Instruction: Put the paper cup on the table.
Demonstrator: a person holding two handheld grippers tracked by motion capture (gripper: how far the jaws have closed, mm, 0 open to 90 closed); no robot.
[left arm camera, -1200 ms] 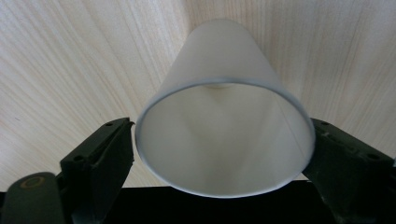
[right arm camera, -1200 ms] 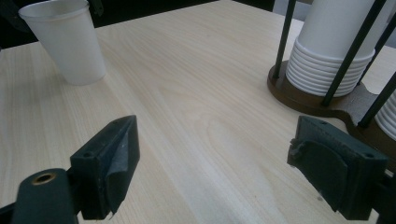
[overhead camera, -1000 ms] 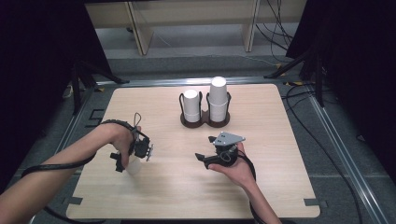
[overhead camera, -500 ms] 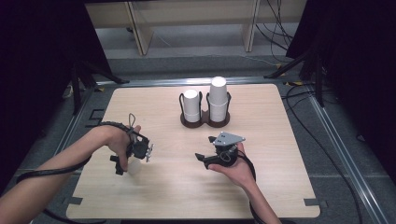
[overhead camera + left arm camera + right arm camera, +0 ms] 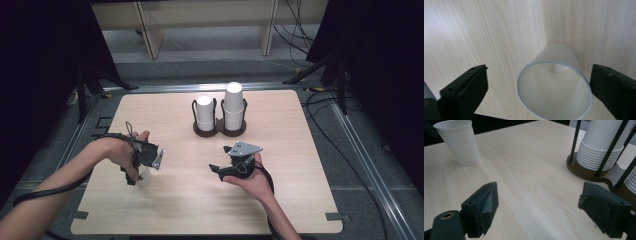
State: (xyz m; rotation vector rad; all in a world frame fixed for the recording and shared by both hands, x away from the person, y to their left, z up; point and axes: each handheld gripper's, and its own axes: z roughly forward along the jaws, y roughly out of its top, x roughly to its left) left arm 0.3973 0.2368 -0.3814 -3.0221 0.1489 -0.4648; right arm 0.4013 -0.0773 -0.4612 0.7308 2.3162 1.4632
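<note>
So the white paper cup (image 5: 554,85) is standing upright on the wooden table (image 5: 300,200), mouth up, near the front-left part of the tabletop; in the left gripper view we look straight down into it and see its rim and pale inside; the left gripper (image 5: 135,172) hangs right over it, held in the person's left hand (image 5: 120,150), pointing down. Its jaws are spread wide with the cup sitting between them; the right-side jaw in that view looks close to the rim, the other one stands clearly apart, and we see neither pad pressing on the cup; the jaws have just been closing a touch, with the cup between them.

From the right gripper view we can see the same cup off to the upper left, standing free on the wood. The right gripper (image 5: 220,170) is well apart from it, toward the middle-right of the table, resting in the person's right hand (image 5: 252,177) with the grey three-cornered plate on top; its jaws are spread too, with bare tabletop between them.

Further back, around the middle of the table, there's a dark cup holder (image 5: 220,131) with thin black uprights; it carries two stacks of white cups (image 5: 233,105) turned upside down, the right stack taller than the left.
</note>
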